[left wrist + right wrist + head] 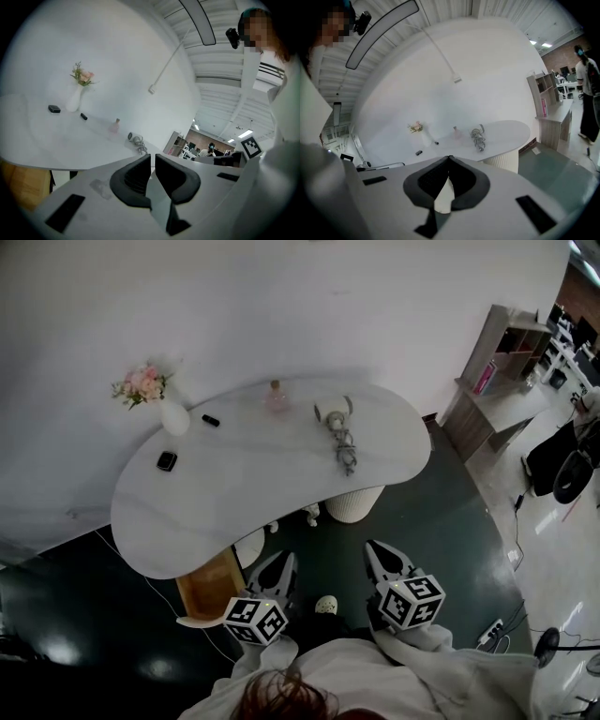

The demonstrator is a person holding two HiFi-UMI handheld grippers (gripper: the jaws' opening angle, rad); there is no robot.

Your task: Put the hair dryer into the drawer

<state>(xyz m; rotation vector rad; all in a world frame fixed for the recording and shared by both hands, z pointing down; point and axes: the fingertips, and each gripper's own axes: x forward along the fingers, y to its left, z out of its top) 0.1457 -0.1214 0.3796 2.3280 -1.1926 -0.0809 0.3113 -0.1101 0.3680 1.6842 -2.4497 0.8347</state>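
Head view: hair dryer [339,439] is lying on the table [234,493], untouched. The drawer [208,589], at its 7 o'clock under the near edge, looks pulled open. Left gripper [274,570] and right gripper [386,559] are being held at 6 o'clock, well apart from the dryer. The approach step is judged to be in hand.

Left gripper view: jaws are a thin slit apart, nothing between them. Dryer [137,140] is at 12 o'clock, far off.

Right gripper view: jaws are pressed together, empty. Dryer [478,136] is at 1 o'clock. Next move likely calls for the jaws being opened and the handle being straddled.
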